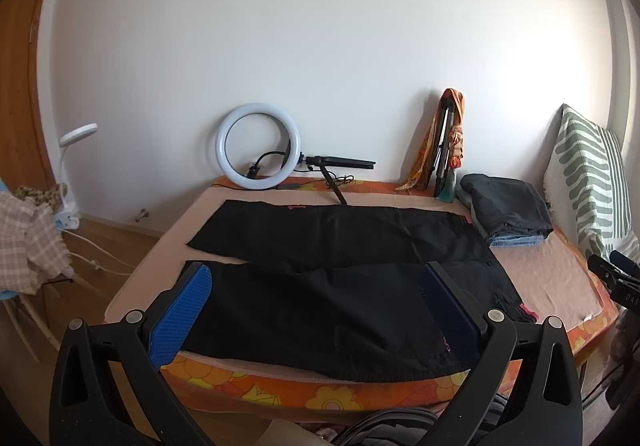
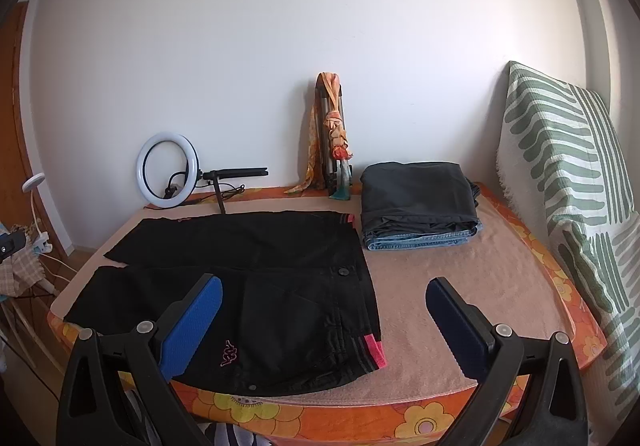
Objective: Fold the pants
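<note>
Black pants (image 1: pixel 320 278) lie flat on the bed, legs spread apart toward the left, waistband with pink trim to the right; they also show in the right wrist view (image 2: pixel 256 278). My left gripper (image 1: pixel 316 306) is open, above the near leg, holding nothing. My right gripper (image 2: pixel 324 322) is open, above the waistband end near the bed's front edge, holding nothing. The right gripper's tip shows in the left wrist view at the far right (image 1: pixel 612 278).
A stack of folded dark and denim clothes (image 2: pixel 420 202) sits at the back right. A ring light (image 2: pixel 167 168) and a scarf-wrapped tripod (image 2: pixel 330 142) stand against the wall. A striped pillow (image 2: pixel 568 182) leans at right. Chair with cloth (image 1: pixel 24 230) at left.
</note>
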